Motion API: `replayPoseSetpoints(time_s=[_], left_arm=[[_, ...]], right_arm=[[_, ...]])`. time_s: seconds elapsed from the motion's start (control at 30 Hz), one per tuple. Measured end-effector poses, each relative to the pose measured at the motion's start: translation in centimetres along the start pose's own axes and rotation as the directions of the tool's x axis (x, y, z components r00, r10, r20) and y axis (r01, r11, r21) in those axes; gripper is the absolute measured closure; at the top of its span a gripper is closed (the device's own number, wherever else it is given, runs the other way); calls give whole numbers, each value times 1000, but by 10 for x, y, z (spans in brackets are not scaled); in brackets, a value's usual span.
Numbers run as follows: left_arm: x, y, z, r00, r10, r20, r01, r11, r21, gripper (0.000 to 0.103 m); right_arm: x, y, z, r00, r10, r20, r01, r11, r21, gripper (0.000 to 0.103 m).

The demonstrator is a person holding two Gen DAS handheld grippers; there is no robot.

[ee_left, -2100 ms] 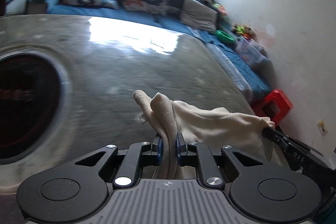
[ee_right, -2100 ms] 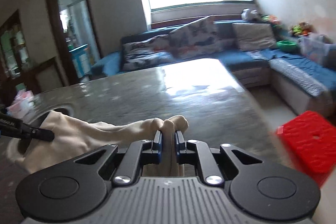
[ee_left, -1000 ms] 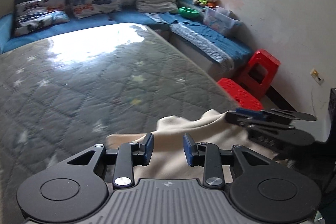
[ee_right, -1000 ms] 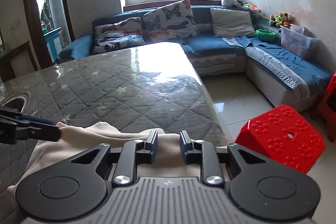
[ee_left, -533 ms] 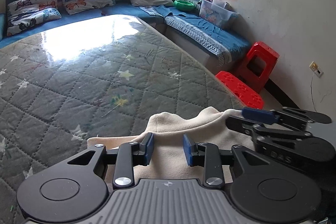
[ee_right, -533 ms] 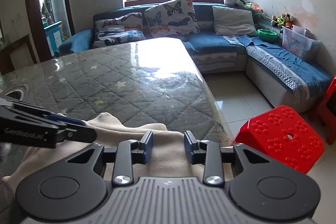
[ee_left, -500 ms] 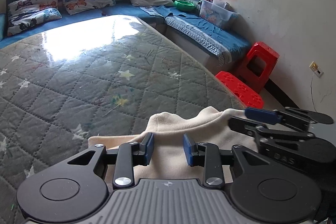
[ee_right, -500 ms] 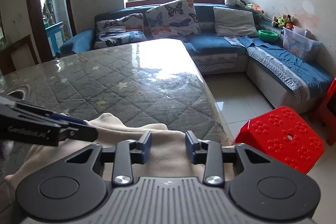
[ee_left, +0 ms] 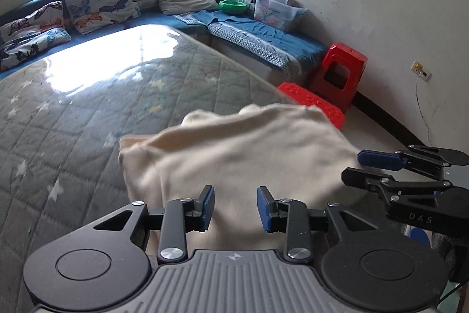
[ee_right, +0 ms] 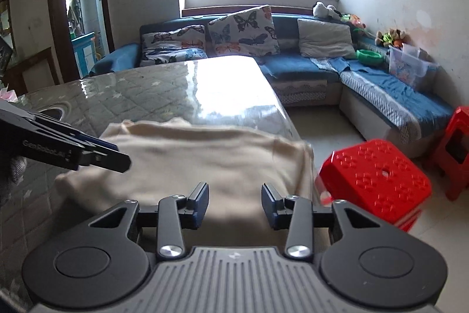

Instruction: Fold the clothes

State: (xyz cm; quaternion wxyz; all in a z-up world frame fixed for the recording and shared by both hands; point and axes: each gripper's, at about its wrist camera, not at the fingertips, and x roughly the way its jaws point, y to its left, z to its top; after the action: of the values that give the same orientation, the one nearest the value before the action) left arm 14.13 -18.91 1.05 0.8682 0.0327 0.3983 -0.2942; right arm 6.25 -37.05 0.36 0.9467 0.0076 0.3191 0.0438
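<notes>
Both grippers (ee_left: 235,208) (ee_right: 235,205) now clear of cream garment (ee_left: 234,154)

Grey quilted star-print table (ee_left: 73,119) under glossy cover; 1 folded cream garment (ee_left: 234,154) lying near its corner.

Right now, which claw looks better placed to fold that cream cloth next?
Neither clearly: the left claw and right claw are both open, empty, at the cream cloth's near edge. Probably both together.

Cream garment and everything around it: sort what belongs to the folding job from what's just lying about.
Job:
cream garment
left gripper
right gripper
quilted table

Lying about:
red stools
butterfly cushions
green bowl
plastic bin
</notes>
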Motion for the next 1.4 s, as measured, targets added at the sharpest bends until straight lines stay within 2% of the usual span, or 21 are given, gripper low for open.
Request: replayPoseSetpoints(time_s=[0.2, 0.4, 0.53, 0.63, 0.83, 1.0, 1.03, 1.13, 1.17, 1.3, 1.4], left_arm=[[0, 2, -14, 1000, 23, -5, -23, 1000, 0, 67], [-10, 1, -19, 999, 31, 25, -31, 999, -18, 66], [-12, 6, -24, 999, 41, 21, -40, 999, -35, 65], [-14, 8, -25, 999, 43, 22, -42, 998, -44, 65], [-21, 7, -27, 998, 49, 35, -48, 998, -46, 60], [-29, 6, -32, 996, 77, 43, -75, 996, -51, 47], [-31, 6, -33, 996, 81, 44, -79, 996, -50, 44], [-36, 7, -37, 994, 97, 50, -94, 994, -50, 33], [-38, 7, -38, 993, 101, 53, -98, 994, -51, 31], [-45, 6, -44, 992, 111, 67, -108, 993, -50, 21], [-51, 5, -49, 990, 114, 79, -111, 993, -46, 13]], right_arm=[[4, -2, -19, 998, -31, -52, 31, 999, 8, 65], [-6, 4, -9, 999, -35, 24, 34, 999, 20, 64], [8, 8, -6, 1000, -20, 15, 19, 999, 30, 62], [16, 13, -10, 999, -32, -2, 32, 999, 6, 56], [5, 19, -8, 999, -31, 16, 31, 1000, -3, 47], [-1, 24, -10, 999, -28, 23, 28, 1000, 9, 32], [-1, 26, -11, 999, -27, 23, 27, 1000, 11, 26], [-4, 30, -14, 999, -25, 24, 24, 1000, 18, 22], [-5, 32, -15, 999, -25, 25, 25, 1000, 19, 16], [-10, 38, -18, 999, -27, 29, 26, 999, 28, 11], [-12, 44, -20, 998, -46, 31, 45, 999, 24, 2]])
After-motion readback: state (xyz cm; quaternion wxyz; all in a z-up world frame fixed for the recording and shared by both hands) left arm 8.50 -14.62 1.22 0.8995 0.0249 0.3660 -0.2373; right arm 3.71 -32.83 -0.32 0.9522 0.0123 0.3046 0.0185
